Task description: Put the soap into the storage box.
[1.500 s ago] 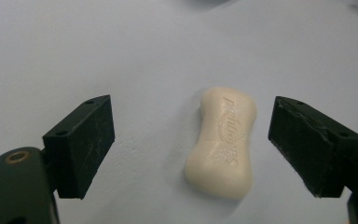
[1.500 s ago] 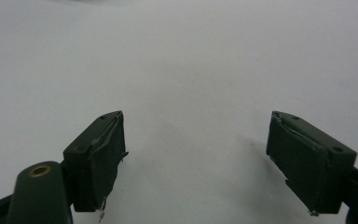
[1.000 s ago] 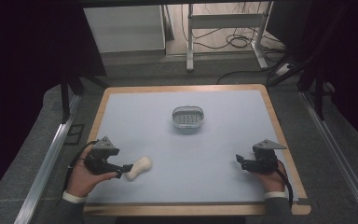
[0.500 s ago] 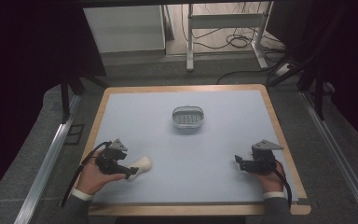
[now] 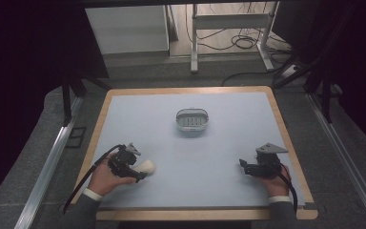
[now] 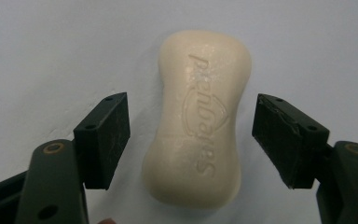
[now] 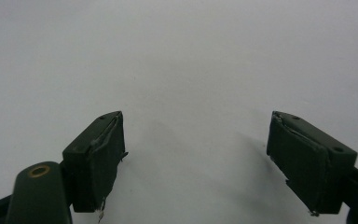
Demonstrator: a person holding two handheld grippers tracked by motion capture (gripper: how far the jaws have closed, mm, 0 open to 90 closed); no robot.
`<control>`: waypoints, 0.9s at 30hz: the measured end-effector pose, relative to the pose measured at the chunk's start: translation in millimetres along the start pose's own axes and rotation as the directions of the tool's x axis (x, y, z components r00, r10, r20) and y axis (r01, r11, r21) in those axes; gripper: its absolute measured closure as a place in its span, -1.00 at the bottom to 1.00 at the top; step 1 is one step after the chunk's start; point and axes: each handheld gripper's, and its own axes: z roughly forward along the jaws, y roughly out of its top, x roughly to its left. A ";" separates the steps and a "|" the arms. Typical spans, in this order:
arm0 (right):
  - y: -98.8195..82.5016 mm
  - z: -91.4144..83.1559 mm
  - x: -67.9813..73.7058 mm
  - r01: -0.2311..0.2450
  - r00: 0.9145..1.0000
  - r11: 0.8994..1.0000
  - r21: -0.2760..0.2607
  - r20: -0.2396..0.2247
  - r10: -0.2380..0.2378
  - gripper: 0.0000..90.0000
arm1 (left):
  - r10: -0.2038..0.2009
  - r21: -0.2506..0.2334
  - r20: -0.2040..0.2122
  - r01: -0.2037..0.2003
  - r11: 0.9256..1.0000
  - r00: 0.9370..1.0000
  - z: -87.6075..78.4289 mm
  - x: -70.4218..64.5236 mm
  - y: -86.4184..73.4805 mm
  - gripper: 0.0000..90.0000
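I've got L gripper (image 6: 191, 140) straddling soap bar (image 6: 198, 116), jaws just been closing, pads not touching yet; dish (image 5: 192, 119) at 1 o'clock. R gripper (image 7: 196, 158) open, idle.

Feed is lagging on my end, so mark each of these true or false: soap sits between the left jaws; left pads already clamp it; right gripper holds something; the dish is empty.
1. The soap bar lies between the left gripper jaws: true.
2. The left pads press on it: false; they have been closing, but gaps remain on both sides.
3. The right gripper holds something: false; open over bare table.
4. The soap dish is empty: true.
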 end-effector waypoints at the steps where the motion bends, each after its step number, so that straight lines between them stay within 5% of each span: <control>1: 0.1 -0.2 0.0 0.001 1.000 1.000 0.001 0.002 -0.001 -0.58 | 0.005 0.015 -0.002 -0.005 1.000 1.000 2.9 -1.0 2.4 -0.36; 12: 1.1 -0.4 1.6 0.009 1.000 1.000 0.002 0.013 -0.009 -0.58 | 0.023 0.073 0.002 -0.023 0.997 1.000 13.9 -2.5 7.1 -0.12; 27: 1.4 0.3 2.9 0.014 1.000 1.000 0.004 0.019 -0.014 -0.58 | 0.025 0.085 -0.007 -0.024 0.996 1.000 15.3 -1.9 7.9 0.10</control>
